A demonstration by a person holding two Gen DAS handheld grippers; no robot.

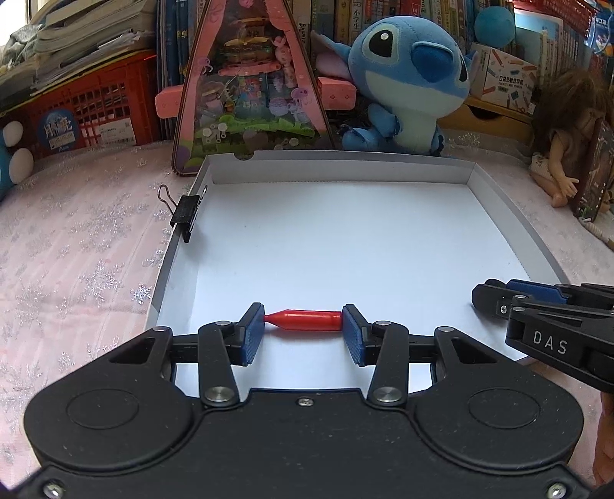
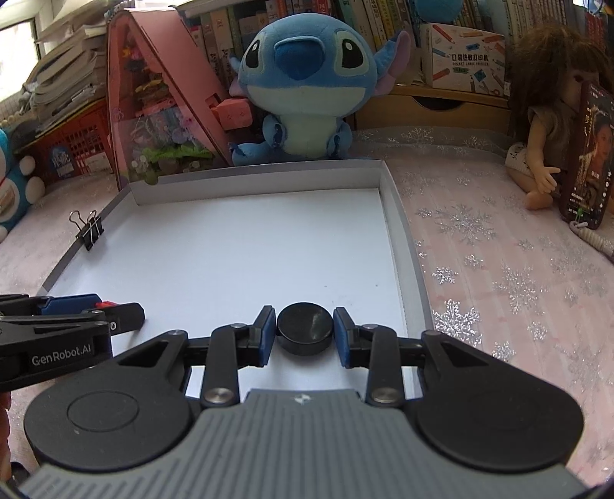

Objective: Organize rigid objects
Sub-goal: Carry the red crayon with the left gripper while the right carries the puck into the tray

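1. Red plastic bottle-shaped piece (image 1: 303, 320) lay crosswise over the near floor of the shallow white cardboard tray (image 1: 510, 215), the left gripper (image 1: 303, 330) jaws clamped on its two ends.
2. To its right, the right gripper (image 2: 305, 330) jaws bracketed a black round disc (image 2: 305, 332) near the tray's right wall; whether they pressed it I cannot tell.
3. A black binder clip (image 1: 186, 215) gripped the left rim.
4. White floor lay open behind both grippers to the far wall.
5. A blue plush toy (image 2: 303, 92) sat past that wall.

Place: a home, probably a child's room.
Toys: a blue plush toy (image 2: 303, 88) in the upper centre, a doll (image 2: 545, 126) on the right.
Books: a row of books (image 1: 383, 15) along the top.
Surface: a pink cloth with snowflakes (image 2: 499, 268).
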